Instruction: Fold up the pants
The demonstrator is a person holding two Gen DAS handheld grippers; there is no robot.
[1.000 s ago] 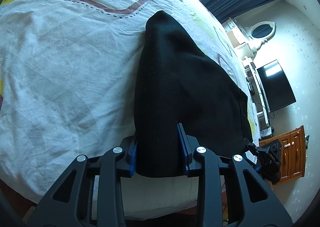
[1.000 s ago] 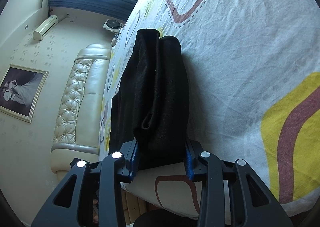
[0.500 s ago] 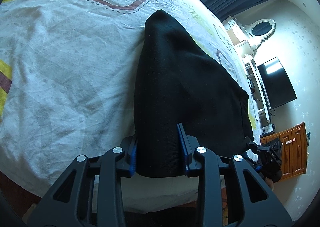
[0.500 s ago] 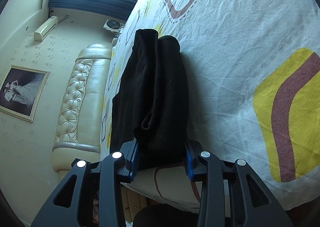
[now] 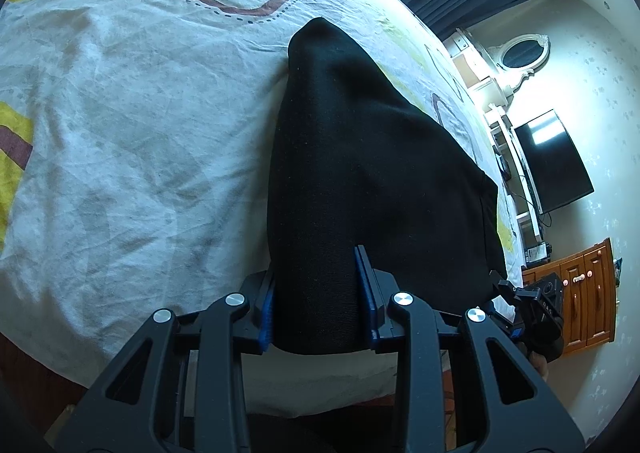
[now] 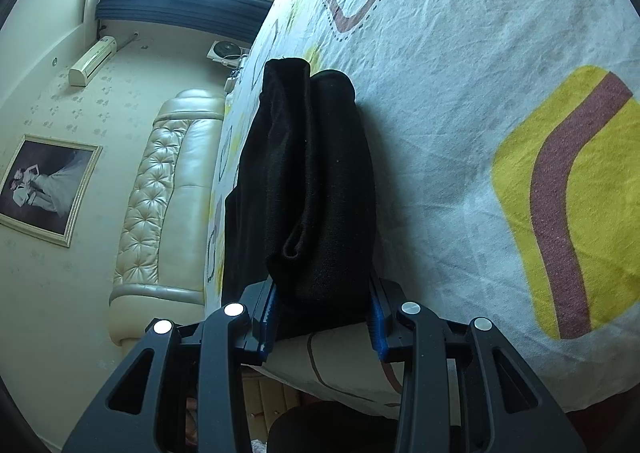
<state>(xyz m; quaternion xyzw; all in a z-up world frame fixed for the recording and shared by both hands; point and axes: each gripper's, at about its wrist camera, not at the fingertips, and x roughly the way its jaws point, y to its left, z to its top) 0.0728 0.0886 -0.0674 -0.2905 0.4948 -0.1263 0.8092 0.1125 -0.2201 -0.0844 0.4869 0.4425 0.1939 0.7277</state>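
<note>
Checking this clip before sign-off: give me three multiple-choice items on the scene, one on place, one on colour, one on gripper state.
1. Where do the pants lie?
A. on the bed sheet
B. on the floor
C. on a chair

2. What colour are the pants?
A. white
B. black
C. yellow

3. What is the right gripper doing?
A. hanging open over bare sheet
B. gripping a pillow
C. clamped on the pants

Answers:
1 A: the cloth rests on the patterned sheet.
2 B: the fabric is plainly black in both views.
3 C: its blue pads press the bundled cloth from both sides, as do those of the left gripper.
</note>
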